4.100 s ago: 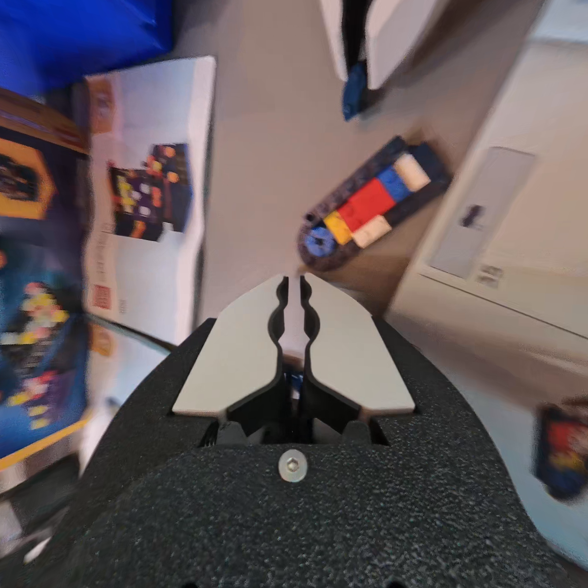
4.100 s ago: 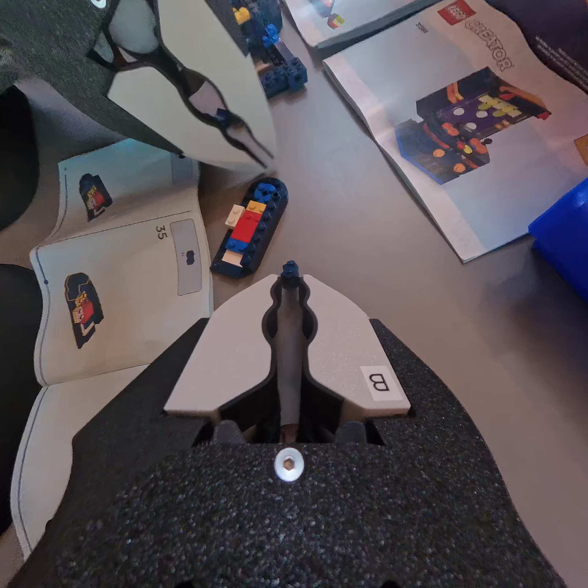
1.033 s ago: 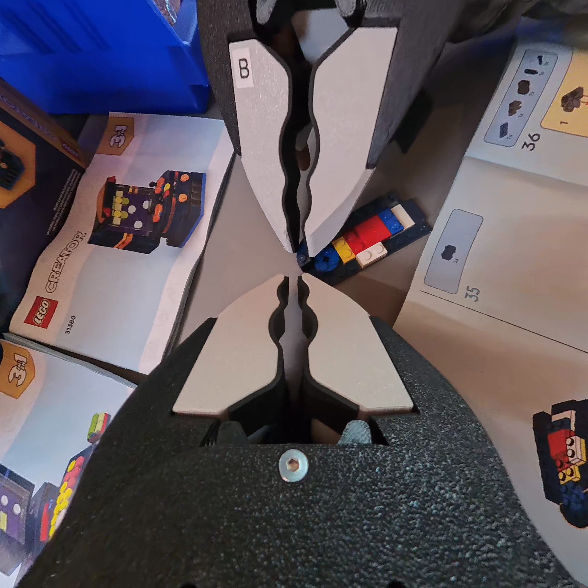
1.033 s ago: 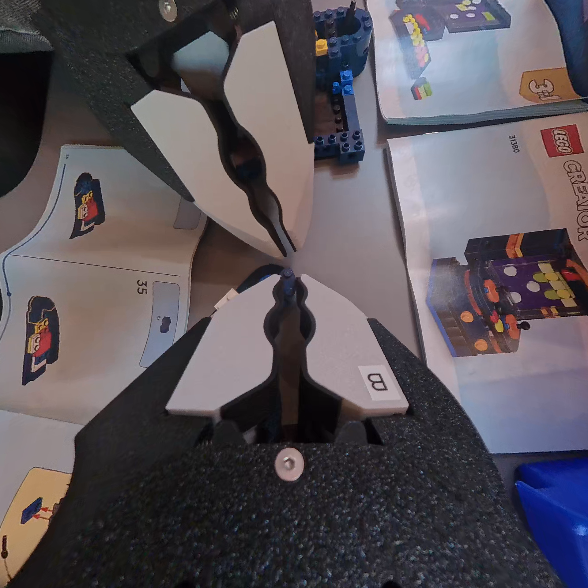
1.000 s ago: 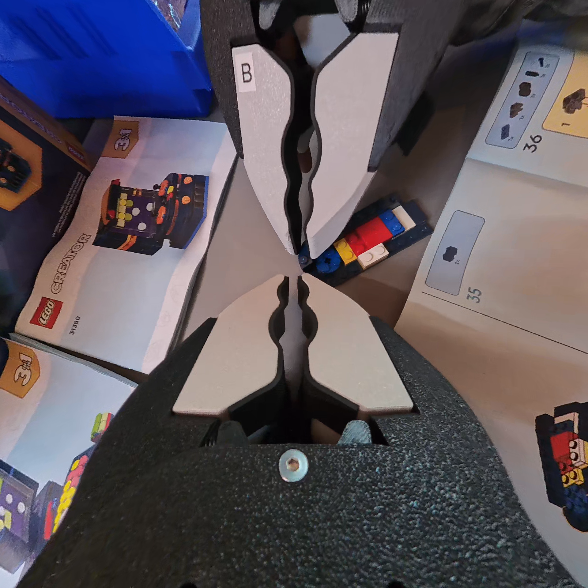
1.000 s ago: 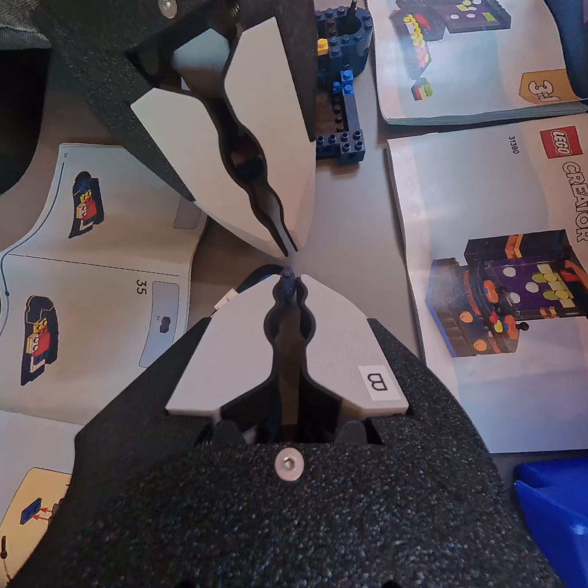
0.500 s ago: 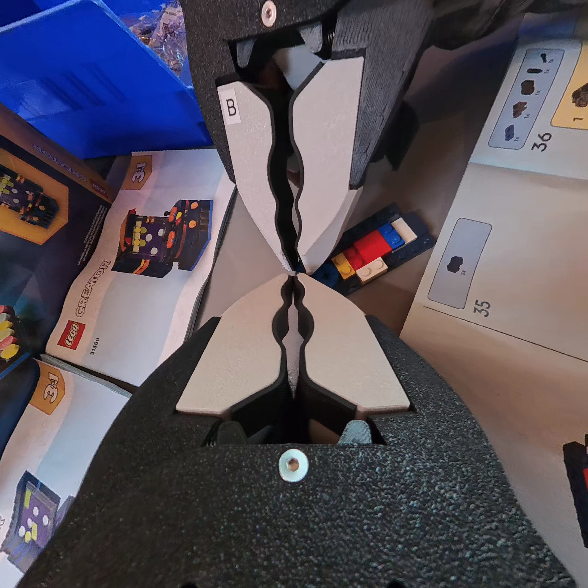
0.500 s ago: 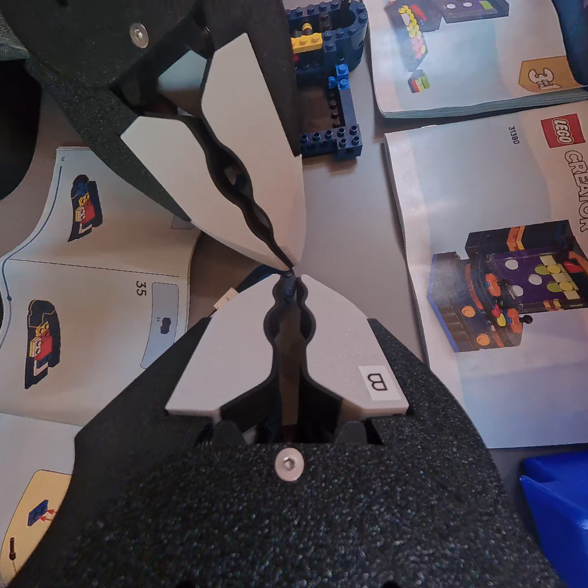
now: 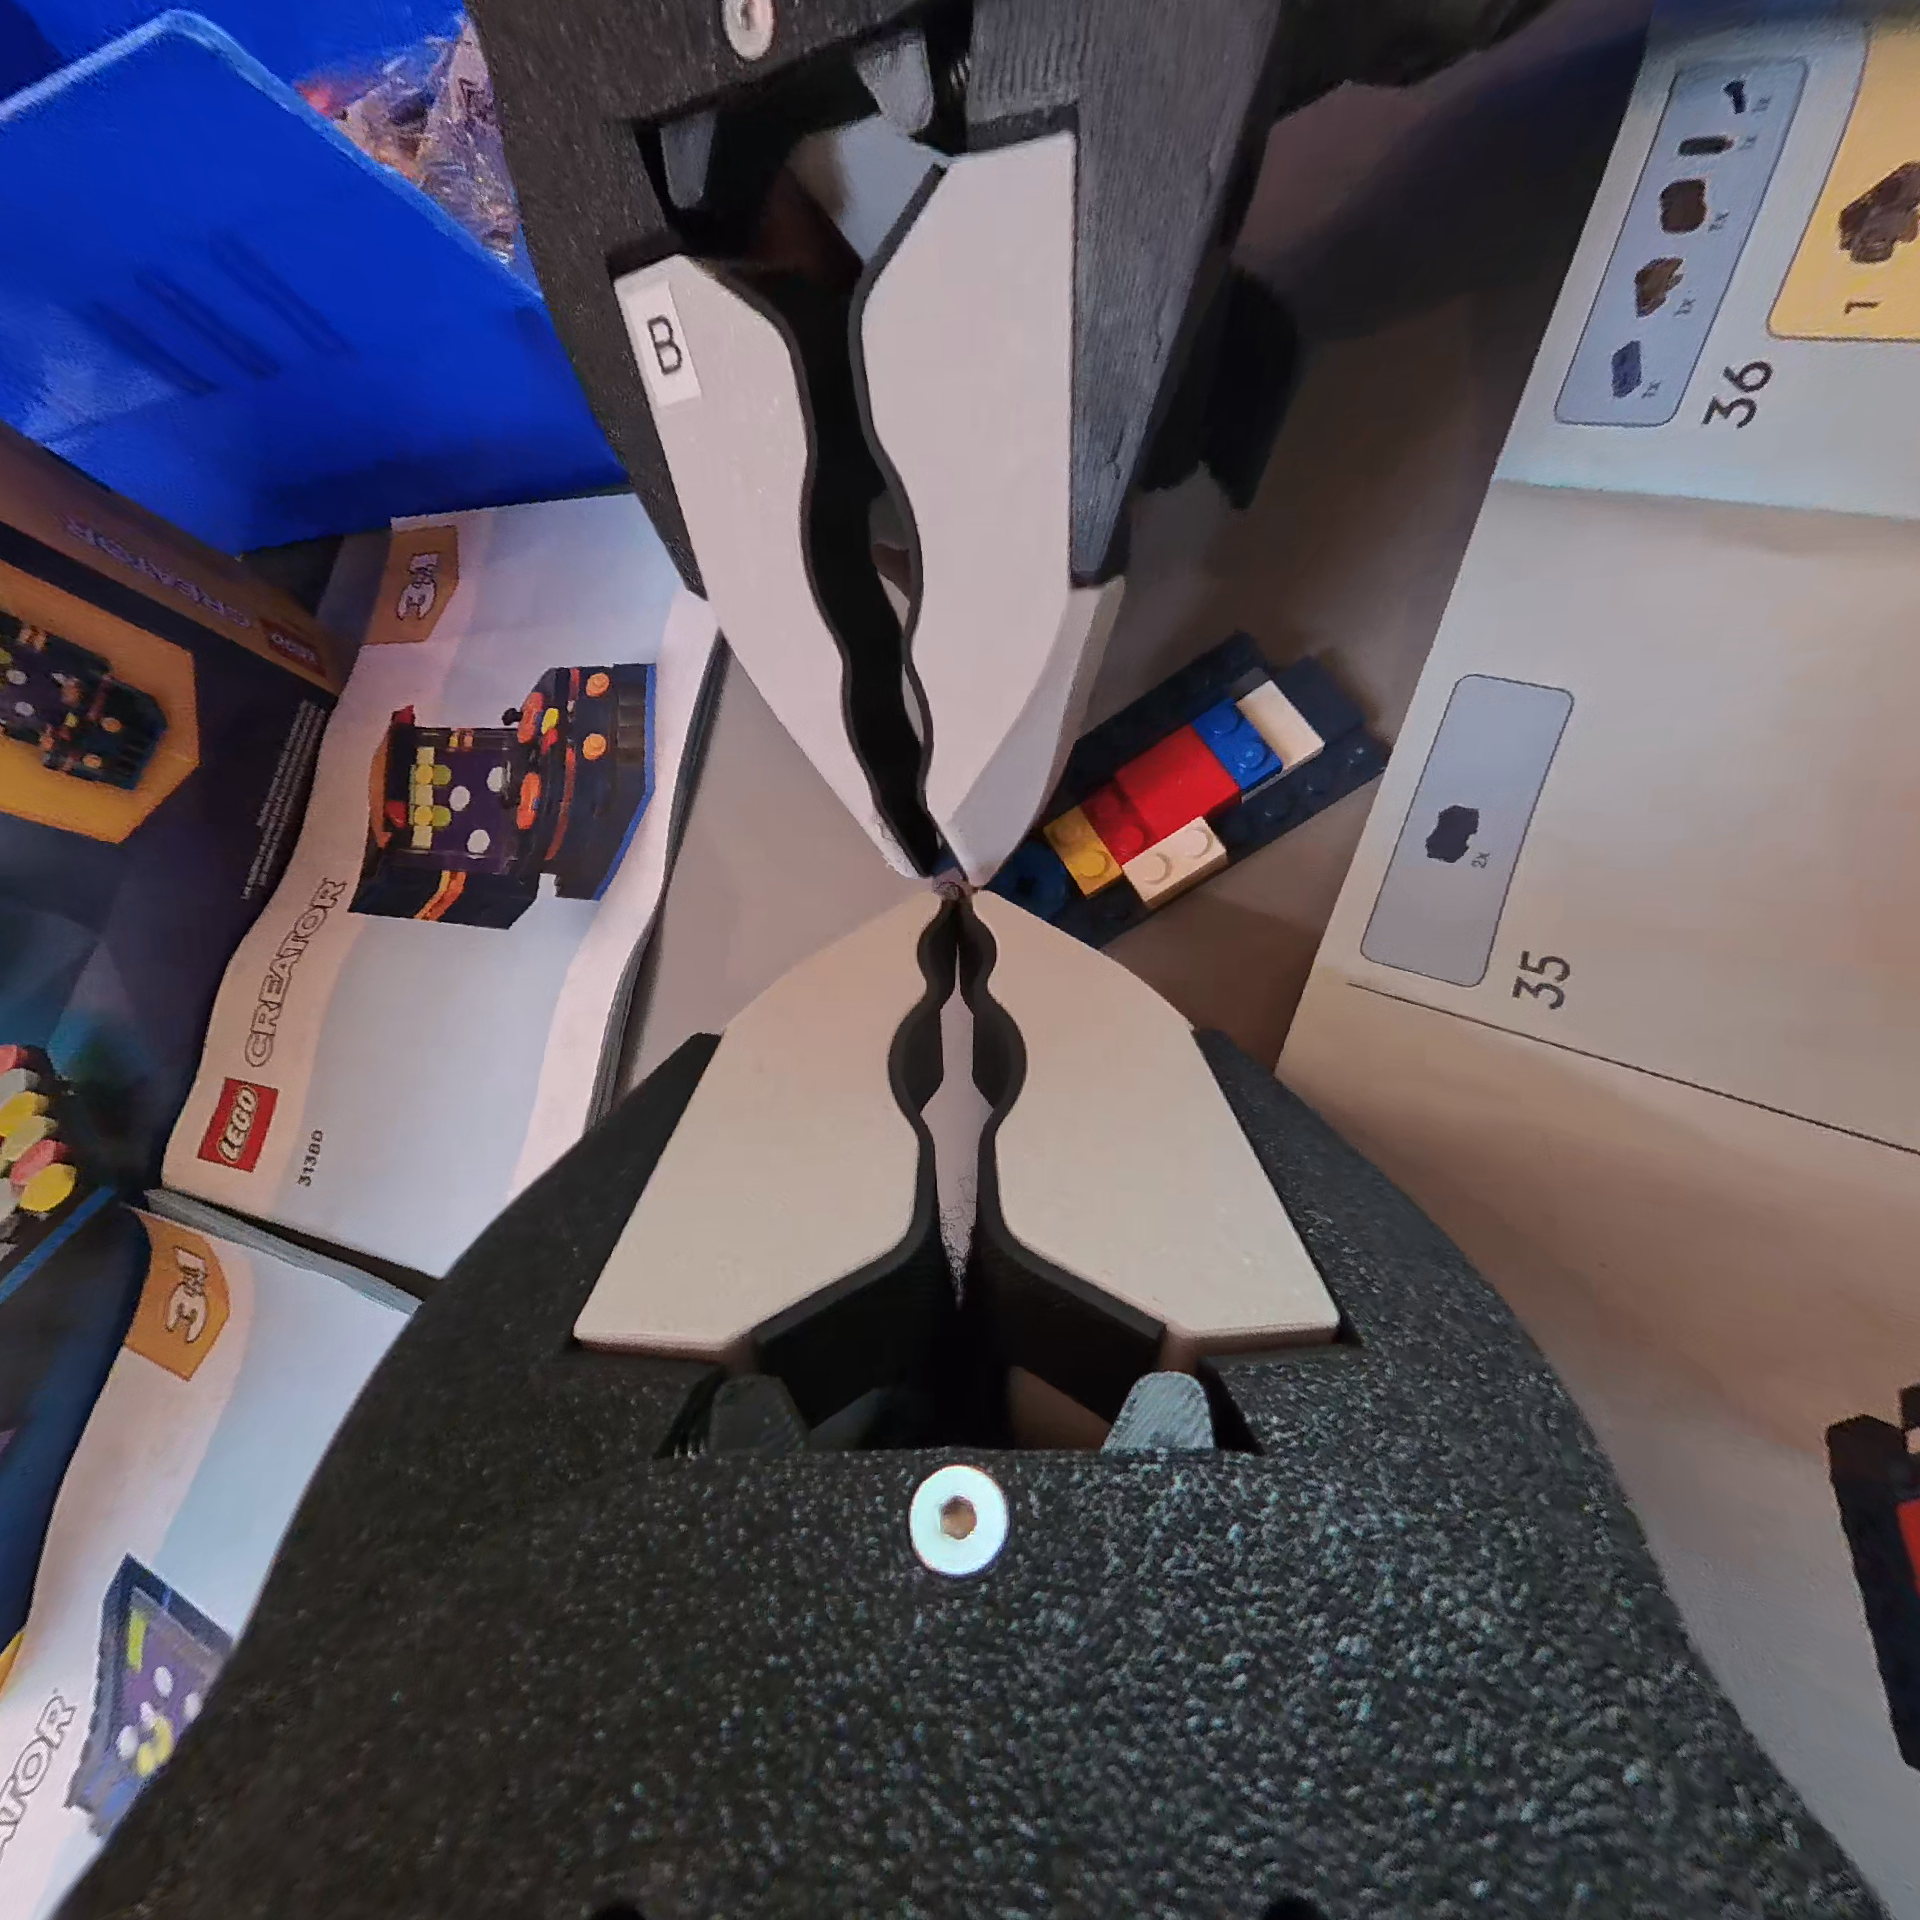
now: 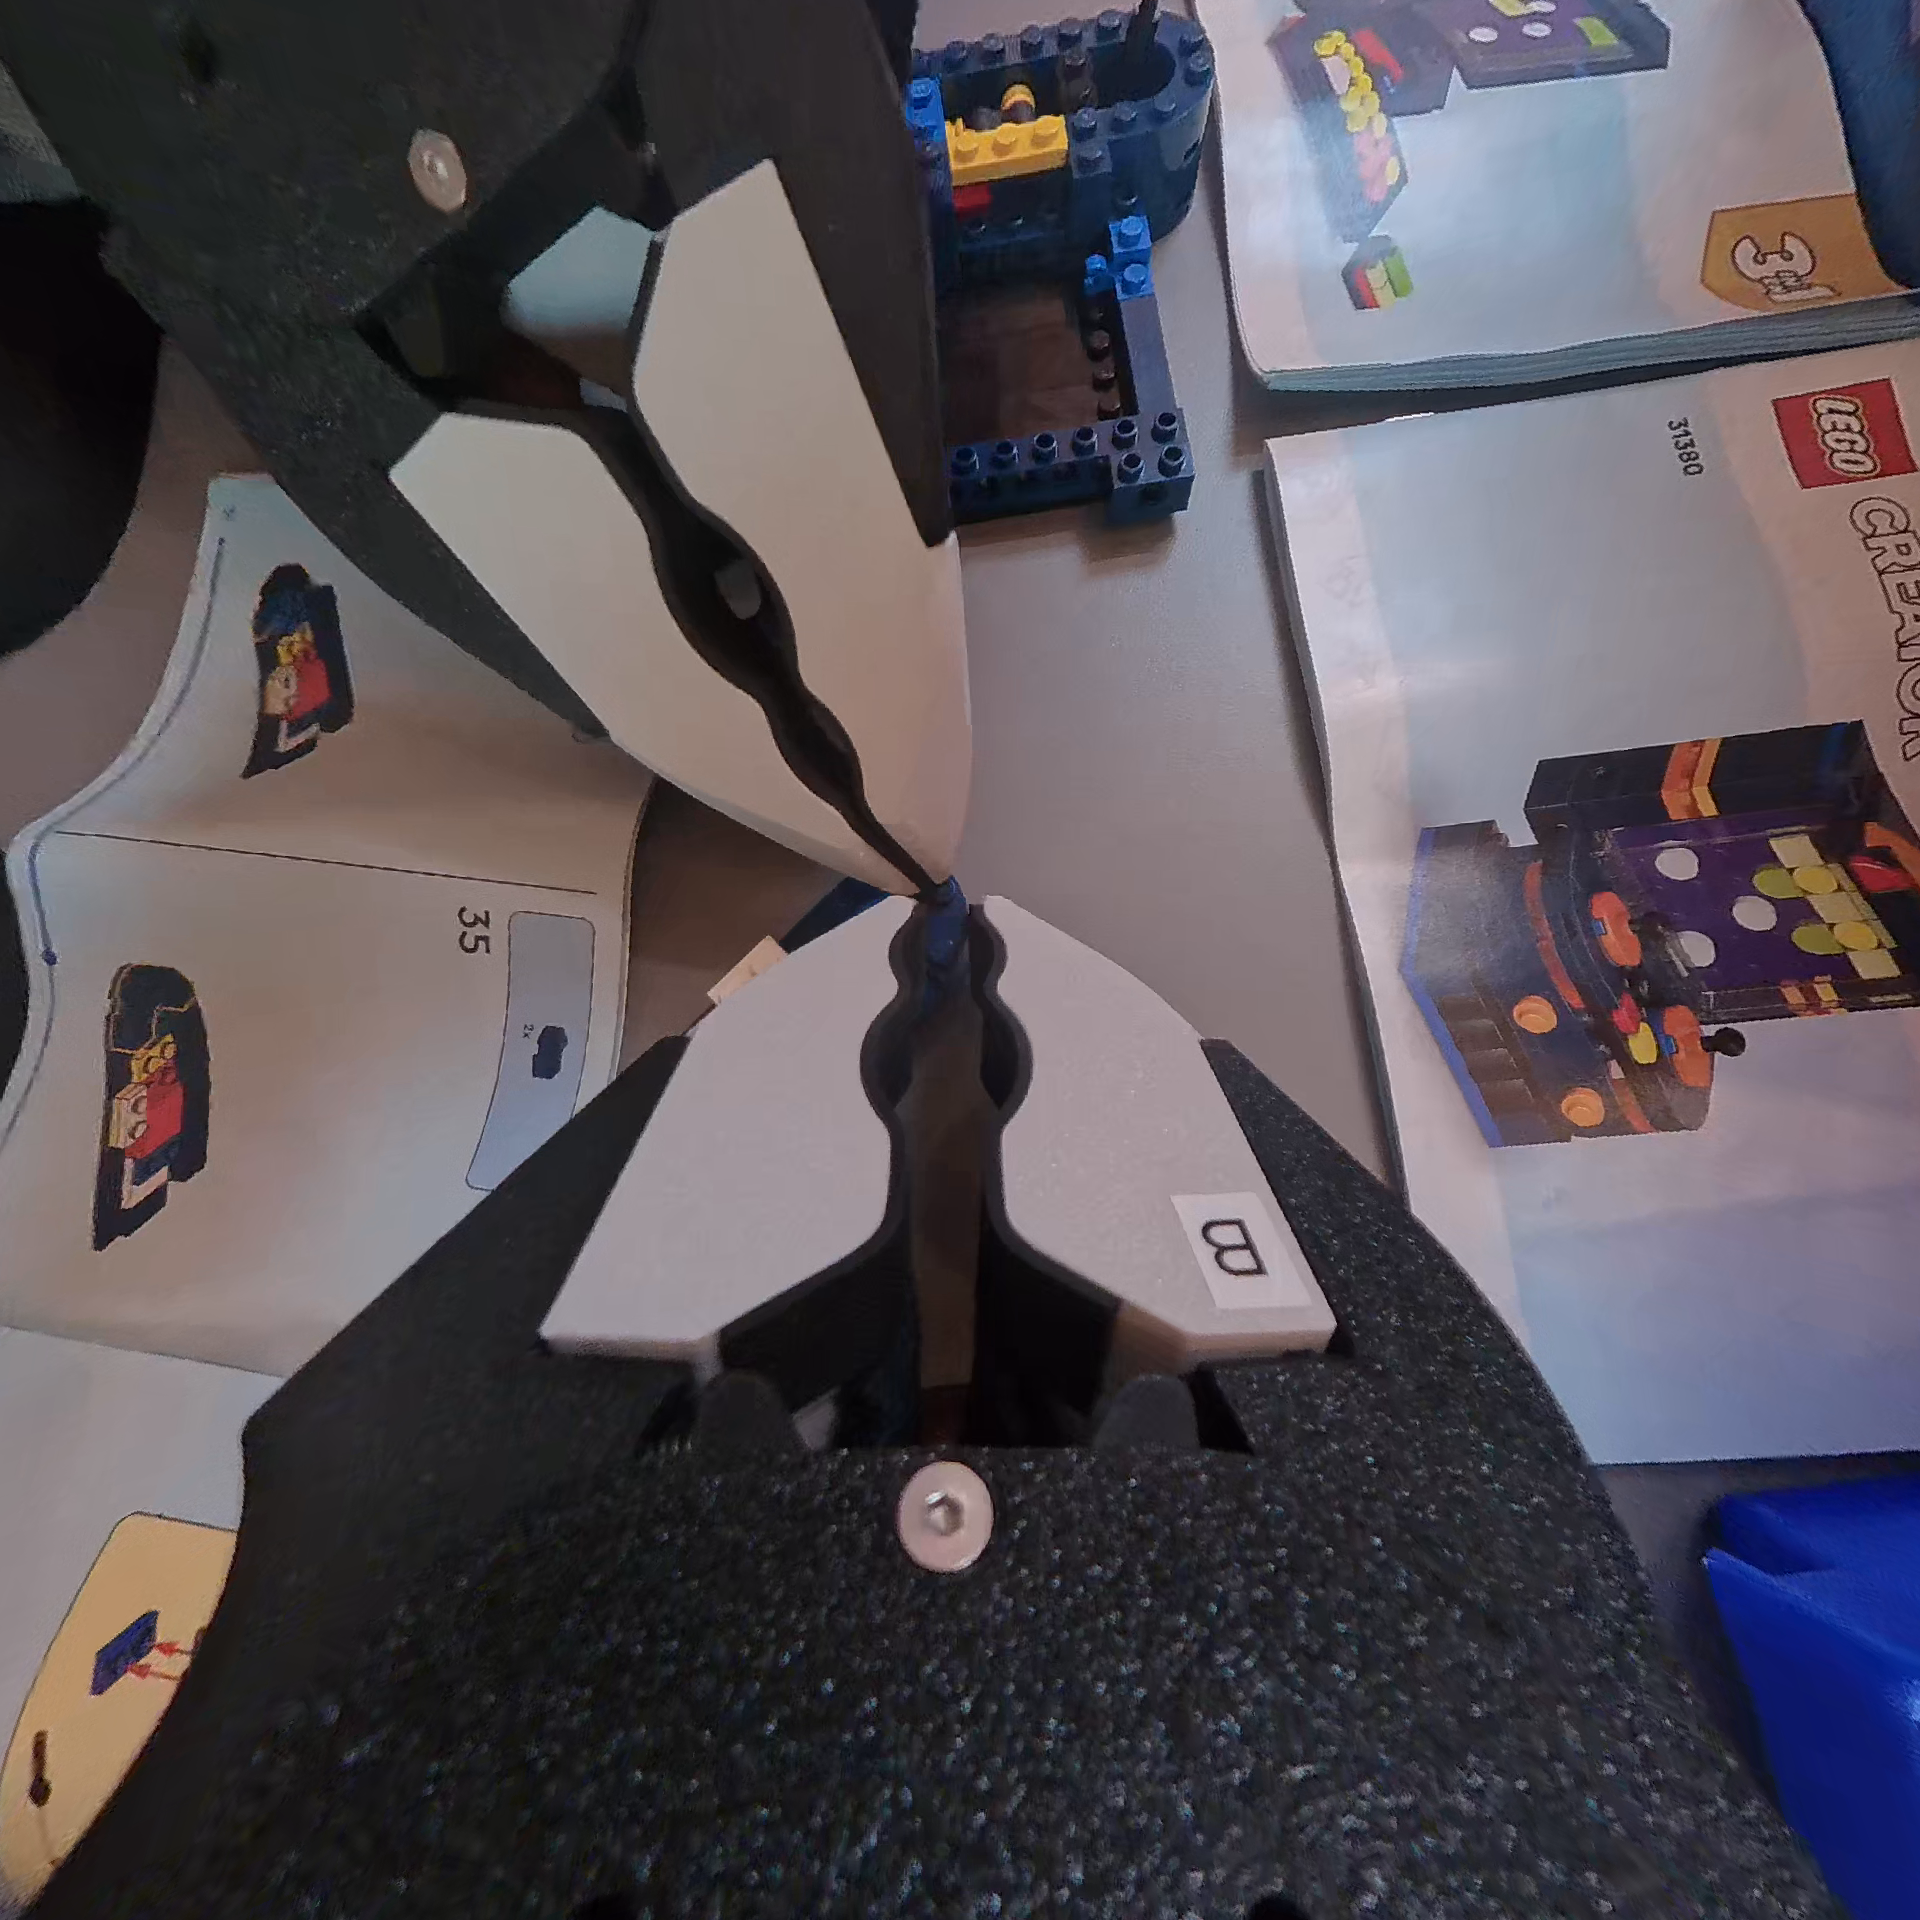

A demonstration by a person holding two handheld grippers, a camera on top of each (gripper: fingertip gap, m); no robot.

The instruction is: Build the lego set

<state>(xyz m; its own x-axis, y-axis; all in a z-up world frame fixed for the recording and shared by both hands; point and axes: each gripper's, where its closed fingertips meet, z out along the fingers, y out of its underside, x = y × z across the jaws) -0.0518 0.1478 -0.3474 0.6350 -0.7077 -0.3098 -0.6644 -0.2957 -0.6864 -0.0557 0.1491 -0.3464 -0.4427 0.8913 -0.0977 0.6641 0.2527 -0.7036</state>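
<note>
Both grippers [image 9: 951,902] [image 10: 943,914] — tips now touching

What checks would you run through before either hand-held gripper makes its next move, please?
1. Right hand-held gripper shut on the small dark blue piece: ok.
2. Left hand-held gripper fingers closed together: ok.
3. Left tips meeting the blue piece's end: touching, ok; whether they actually pinch it: cannot tell.
4. Flat brick assembly lying on the table, untouched: ok.
5. Open instruction booklet lying flat beside the assembly: ok.
6. Blue brick frame standing apart from both grippers: ok.
</note>
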